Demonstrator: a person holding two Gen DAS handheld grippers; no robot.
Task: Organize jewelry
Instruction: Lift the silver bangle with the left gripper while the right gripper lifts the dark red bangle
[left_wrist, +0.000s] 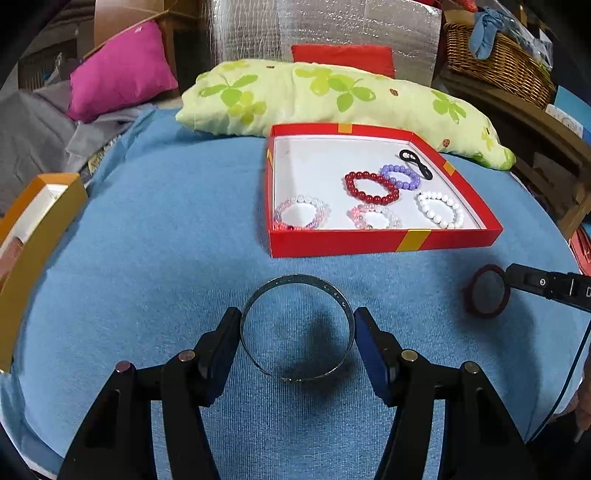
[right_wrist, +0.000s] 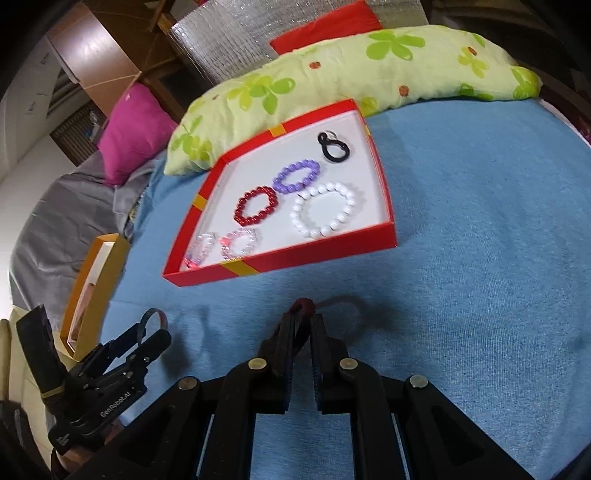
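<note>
Left wrist view: left hand-held gripper (left_wrist: 297, 326) clamping silver open bangle (left_wrist: 297, 291) across its width, pads pressing both sides, ring hanging above blue bed cover (left_wrist: 166, 240). Beyond fingertips and slightly right: red box (left_wrist: 369, 242) holding red bead bracelet (left_wrist: 371, 186), purple bracelet (left_wrist: 400, 175), white bracelet (left_wrist: 441, 208), two pinkish clear bracelets and black loop (left_wrist: 415, 162).

Right wrist view: right hand-held gripper (right_wrist: 303, 319) clenching on dark red bangle (right_wrist: 304, 304), only its rim showing past fingertips.
</note>
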